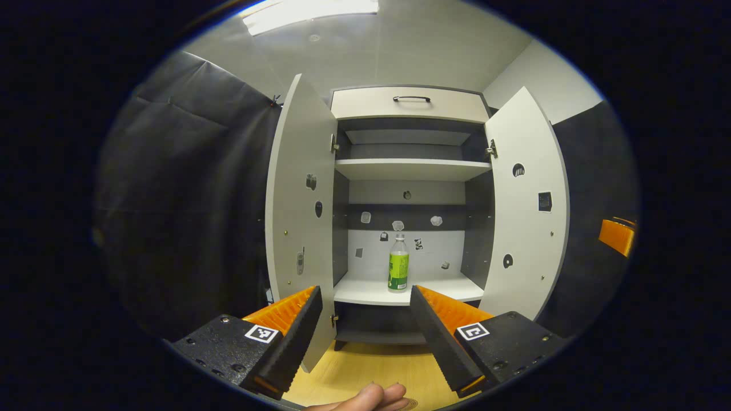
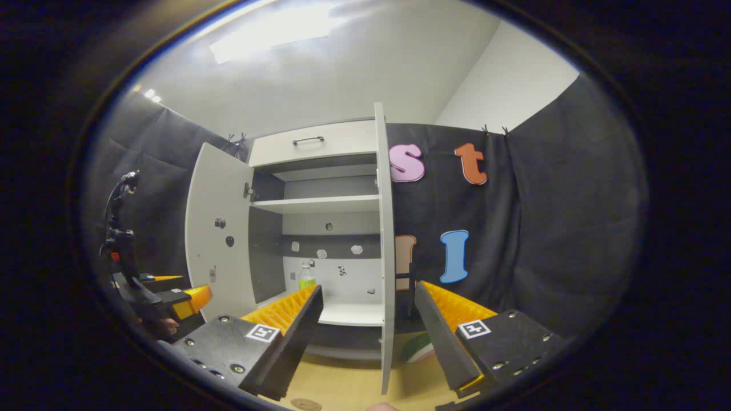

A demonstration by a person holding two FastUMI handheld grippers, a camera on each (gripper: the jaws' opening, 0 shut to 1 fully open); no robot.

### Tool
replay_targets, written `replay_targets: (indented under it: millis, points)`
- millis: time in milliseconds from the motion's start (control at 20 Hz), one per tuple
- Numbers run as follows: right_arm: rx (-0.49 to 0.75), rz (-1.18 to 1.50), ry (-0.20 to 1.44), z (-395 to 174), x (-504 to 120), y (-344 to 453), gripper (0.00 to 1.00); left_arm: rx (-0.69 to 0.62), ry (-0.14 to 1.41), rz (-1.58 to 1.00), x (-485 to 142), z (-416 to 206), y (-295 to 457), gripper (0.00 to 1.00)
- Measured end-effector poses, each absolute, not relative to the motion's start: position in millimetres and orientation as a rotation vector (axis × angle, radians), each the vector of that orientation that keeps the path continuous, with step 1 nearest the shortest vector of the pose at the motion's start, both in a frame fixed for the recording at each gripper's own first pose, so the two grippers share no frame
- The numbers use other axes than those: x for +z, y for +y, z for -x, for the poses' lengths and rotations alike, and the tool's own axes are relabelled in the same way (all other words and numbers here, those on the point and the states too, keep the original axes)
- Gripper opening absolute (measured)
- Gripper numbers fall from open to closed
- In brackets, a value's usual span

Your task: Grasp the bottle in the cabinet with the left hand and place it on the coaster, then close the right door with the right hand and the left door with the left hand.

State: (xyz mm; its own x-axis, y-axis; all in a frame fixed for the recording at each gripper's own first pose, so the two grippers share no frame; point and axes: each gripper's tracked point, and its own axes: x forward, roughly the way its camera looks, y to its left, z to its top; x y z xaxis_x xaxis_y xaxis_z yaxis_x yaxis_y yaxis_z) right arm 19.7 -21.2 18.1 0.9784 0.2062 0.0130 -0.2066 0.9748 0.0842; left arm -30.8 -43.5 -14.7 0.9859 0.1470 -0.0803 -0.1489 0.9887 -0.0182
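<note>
The bottle (image 1: pixel 398 264) stands upright near the middle of the cabinet's lower shelf (image 1: pixel 365 292), well back from the front edge, and both doors hang wide open, so the reach for it looks not yet begun. The left gripper (image 1: pixel 365 319) points straight into the opening with its jaws spread wide and nothing between them, the bottle framed in the gap beyond, which suits a head-on approach. The right gripper (image 2: pixel 368 319) is likewise wide open and empty, held off to the side facing the edge of the right door (image 2: pixel 387 251), probably waiting for its closing turn. The left gripper view gives the full cabinet interior and the left door (image 1: pixel 300 217); the right gripper view adds what may be the coaster (image 2: pixel 305 404) on the wooden table (image 2: pixel 348 382), and the other gripper (image 2: pixel 171 297) at far left.
</note>
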Motion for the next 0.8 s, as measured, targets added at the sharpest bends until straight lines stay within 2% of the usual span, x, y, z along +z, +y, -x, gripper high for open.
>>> replay_targets:
  millis: [100, 150, 400, 550, 800]
  points:
    - [0.221, -0.076, -0.006, -21.6, 17.5, -22.5, 0.94, 0.164, 0.097, 0.032, -18.7, 31.9, -41.4, 0.98]
    - [0.234, -0.072, -0.006, -23.6, 16.6, -19.7, 0.98, 0.166, 0.105, 0.042, -19.0, 31.6, -40.5, 0.98]
    - [0.256, -0.076, 0.002, -32.7, 14.1, -6.3, 0.98, 0.183, 0.132, 0.035, -28.5, 19.2, -28.2, 0.97]
    - [0.246, -0.087, 0.008, -35.2, 12.1, 1.2, 0.98, 0.174, 0.153, 0.038, -38.5, -3.3, -24.0, 0.97]
    - [0.214, -0.098, 0.006, -39.1, 12.5, 16.6, 0.98, 0.082, 0.178, 0.060, -49.9, -72.0, -34.3, 0.98]
